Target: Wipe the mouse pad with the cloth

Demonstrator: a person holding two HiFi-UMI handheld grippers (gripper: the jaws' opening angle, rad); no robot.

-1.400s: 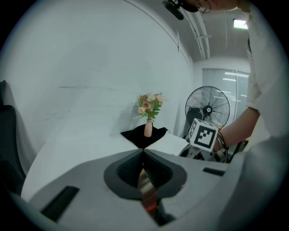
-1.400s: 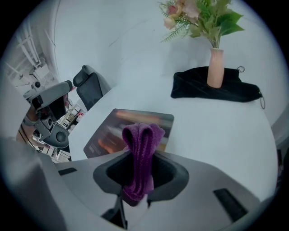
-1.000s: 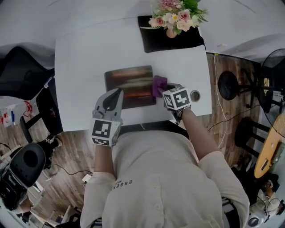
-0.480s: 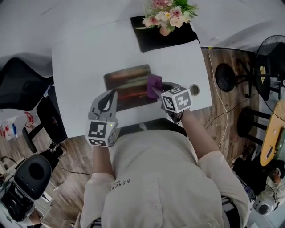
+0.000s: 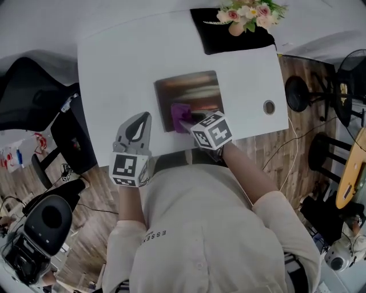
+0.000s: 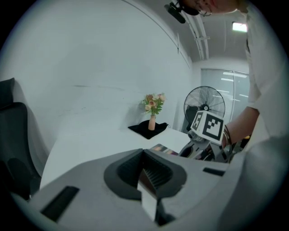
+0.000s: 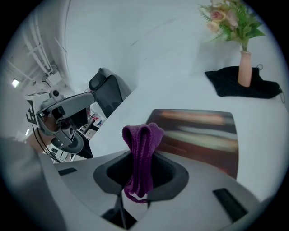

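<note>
**A:** What was the right gripper [image 7: 140, 182] doing?

**B:** Its jaws were clamped on the purple cloth [image 7: 142, 146]. A folded loop stuck out ahead of them and a tail hung behind. The loop rested on the mouse pad [image 7: 201, 135], towards its near left corner.

**A:** Had that changed?

**B:** Yes. A second earlier the cloth sat at the pad's right edge, and it had since travelled across to the left side. I'd judge that to be one wiping stroke along the near part of the pad. So the wiping was under way, with the far strip probably yet to be covered.

**A:** And the left gripper [image 5: 140, 121]?

**B:** Its jaws were together with nothing between them. Its tip had been at the pad's near left corner. Now it hung over bare bench [image 5: 114, 68], just left of the pad and clear of it. It wasn't pinning the pad down, so a firm stroke might shift it.

**A:** How did the pad look?

**B:** It was a dark rectangle lying flat on the white bench, printed with blurred reddish and pale bands. I couldn't make out any dirt or a wiped track. The cloth looked ribbed or knitted, soft and bunched.

**A:** Anything beyond?

**B:** A vase of flowers [image 5: 247, 16] stood on a black mat [image 5: 229, 39] at the bench's far edge, well apart from the pad.
</note>
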